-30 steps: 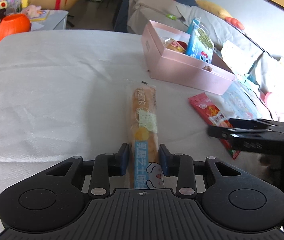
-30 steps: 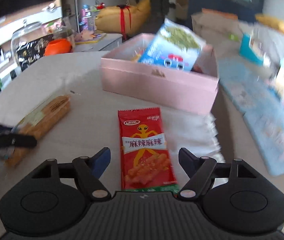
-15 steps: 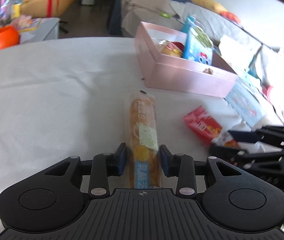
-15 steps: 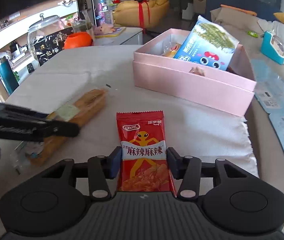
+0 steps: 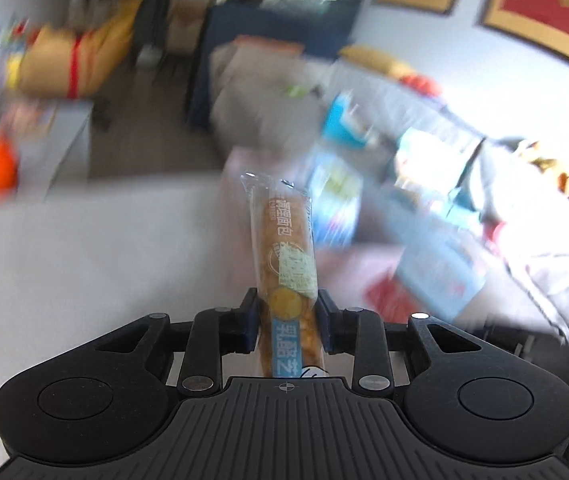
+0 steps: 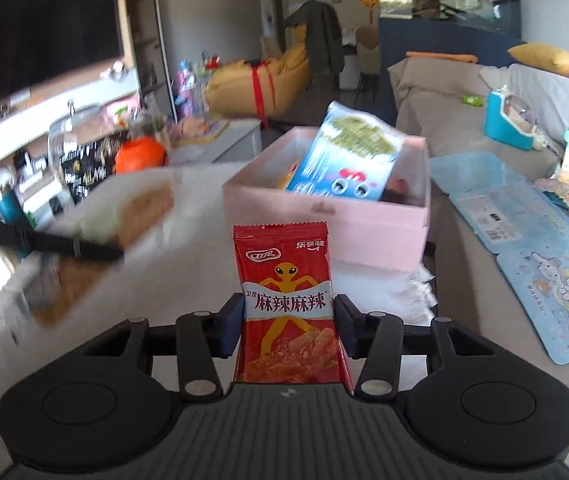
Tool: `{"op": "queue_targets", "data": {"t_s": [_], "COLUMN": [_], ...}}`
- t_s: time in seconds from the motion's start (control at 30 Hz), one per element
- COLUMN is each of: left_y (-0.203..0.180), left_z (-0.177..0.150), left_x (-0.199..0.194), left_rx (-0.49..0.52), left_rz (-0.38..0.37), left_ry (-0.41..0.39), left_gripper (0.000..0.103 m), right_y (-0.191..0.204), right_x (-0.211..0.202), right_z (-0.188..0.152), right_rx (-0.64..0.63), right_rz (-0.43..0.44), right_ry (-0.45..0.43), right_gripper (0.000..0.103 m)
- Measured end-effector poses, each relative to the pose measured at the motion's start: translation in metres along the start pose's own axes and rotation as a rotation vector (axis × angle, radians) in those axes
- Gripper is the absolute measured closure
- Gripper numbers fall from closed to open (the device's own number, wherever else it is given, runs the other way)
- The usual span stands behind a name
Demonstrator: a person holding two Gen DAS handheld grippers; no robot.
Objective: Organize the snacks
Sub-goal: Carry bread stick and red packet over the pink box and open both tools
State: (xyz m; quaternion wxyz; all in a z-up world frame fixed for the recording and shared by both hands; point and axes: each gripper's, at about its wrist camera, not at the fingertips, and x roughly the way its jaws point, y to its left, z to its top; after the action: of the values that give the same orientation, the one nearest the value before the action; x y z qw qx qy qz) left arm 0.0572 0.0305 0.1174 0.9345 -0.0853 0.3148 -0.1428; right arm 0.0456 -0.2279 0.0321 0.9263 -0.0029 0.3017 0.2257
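A long bread stick in a clear wrapper with a blue label stands at the centre of the left wrist view, pinched near its lower end between the two blue-padded fingers of the left gripper and lifted off the white cloth-covered table, its sealed top edge tilting slightly toward the upper left. In the right wrist view a flat red foil snack packet printed with a yellow alien figure sits upright at centre frame, clamped across its middle by the right gripper, with its serrated top edge just below the near wall of the open pink rectangular cardboard box. That box lies beyond the packet, in the upper middle of the frame, and holds a blue and green snack bag leaning on its far side above the rim. Bare tablecloth shows between packet and box. At the left of that view the bread stick and the left gripper appear blurred. To the right of the box lie pale blue cartoon-printed sheets.
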Motion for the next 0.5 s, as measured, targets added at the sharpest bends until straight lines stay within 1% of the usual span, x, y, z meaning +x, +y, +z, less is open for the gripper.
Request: {"op": "queue_targets", "data": {"t_s": [0.1,0.17,0.2,0.23,0.27,0.33,0.37,0.4,0.5], "left_y": [-0.019,-0.025,-0.024,-0.023,-0.019,-0.005,0.002,0.009,0.023], "left_z": [0.052,0.077,0.089,0.096,0.101,0.099,0.094,0.088,0.069], "left_x": [0.012,0.032,0.049,0.066,0.085,0.129,0.143,0.152,0.156], "left_rx": [0.037,0.037,0.026,0.018,0.004,-0.045,-0.068,-0.081,-0.076], "left_rz": [-0.05,-0.07,-0.065,-0.056,-0.05,-0.043,-0.04,-0.039,-0.048], "left_ry": [-0.089,-0.133,-0.15,-0.146,-0.117,-0.013,0.021,0.035,0.019], "left_gripper": [0.069,0.069,0.068,0.068,0.067,0.067,0.067,0.067,0.066], "right_y": [-0.008,-0.012,-0.014,-0.016,-0.017,-0.02,-0.022,-0.023,-0.029], "right_x": [-0.008,-0.01,-0.01,-0.01,-0.009,-0.007,-0.006,-0.004,0.0], "right_z": [0.002,0.004,0.005,0.006,0.008,0.01,0.011,0.012,0.016], "right_rx": [0.028,0.035,0.038,0.042,0.045,0.048,0.049,0.047,0.039], "right_rz": [0.001,-0.007,-0.013,-0.021,-0.029,-0.045,-0.054,-0.063,-0.081], "right_ry": [-0.031,-0.04,-0.043,-0.043,-0.043,-0.039,-0.033,-0.028,-0.015], "right_gripper": [0.055,0.055,0.055,0.055,0.055,0.055,0.055,0.055,0.055]}}
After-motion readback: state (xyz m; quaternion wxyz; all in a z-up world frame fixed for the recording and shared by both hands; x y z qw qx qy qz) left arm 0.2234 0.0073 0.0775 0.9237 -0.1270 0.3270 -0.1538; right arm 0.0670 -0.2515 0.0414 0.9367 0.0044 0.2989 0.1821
